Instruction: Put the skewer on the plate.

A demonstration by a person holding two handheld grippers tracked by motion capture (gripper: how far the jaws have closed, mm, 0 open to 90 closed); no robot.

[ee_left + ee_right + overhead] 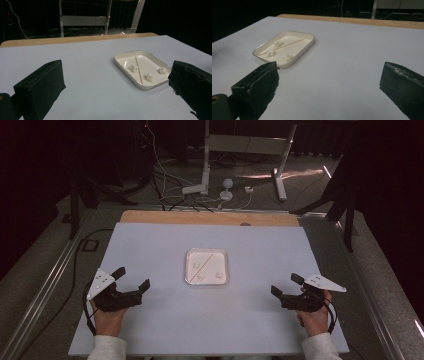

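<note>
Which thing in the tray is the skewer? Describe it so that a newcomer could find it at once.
On the pale table a white rectangular tray sits midway between the two open claws. Inside it lies the skewer, corner to corner. It is the one long, thin, tan stick among three small white lumps.

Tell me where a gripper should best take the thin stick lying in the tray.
Probably near the stick's far end, coming from above with jaws across its width. It lies flat, diagonally across the tray, and the three white lumps sit near its lower half, so the upper stretch looks freer.
</note>
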